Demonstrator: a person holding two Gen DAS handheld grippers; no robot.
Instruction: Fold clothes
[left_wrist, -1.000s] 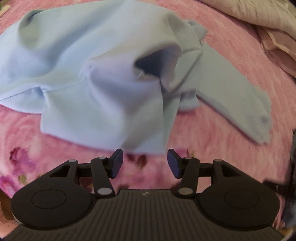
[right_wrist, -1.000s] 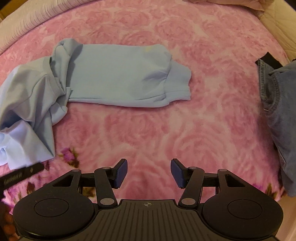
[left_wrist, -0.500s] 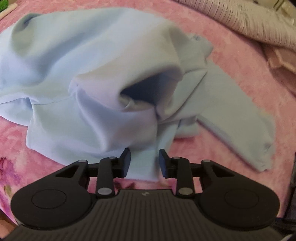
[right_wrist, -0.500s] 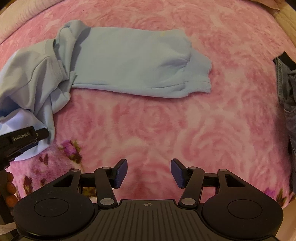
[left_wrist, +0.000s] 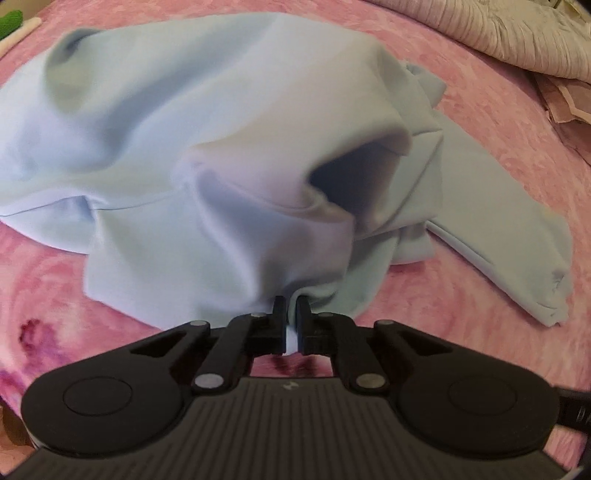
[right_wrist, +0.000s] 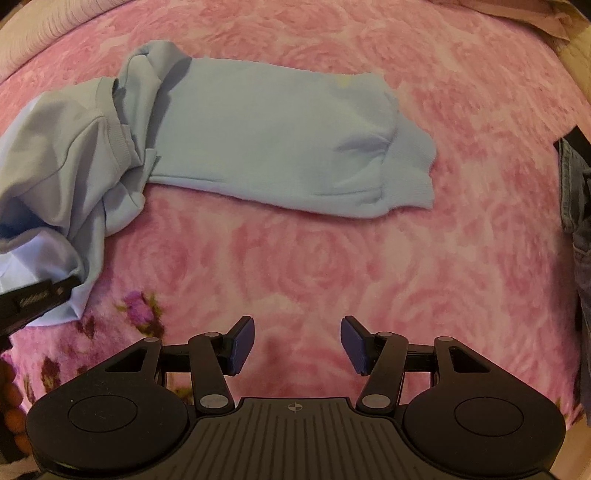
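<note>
- Sweatshirt (left_wrist: 229, 155) sprawls on our pink blanket (right_wrist: 332, 258); our left gripper (left_wrist: 291, 317) pinches its hem at 6 o'clock.
- Our right gripper (right_wrist: 297, 343) gapes empty; only its view shows jeans (right_wrist: 576, 221) at 3 o'clock.

Your left gripper (left_wrist: 291, 309) has gone from wide open to fingers (left_wrist: 279, 308) clamped on the near hem of the light blue sweatshirt (left_wrist: 207, 155); a sliver of pale cloth shows between them. It closed in on the garment, which now fills more of the left wrist view. Your right gripper (right_wrist: 297, 341) moved nearer the sleeve (right_wrist: 280, 136) lying on the bed. The left gripper's body now shows at the left edge of that view, against the cloth.
</note>
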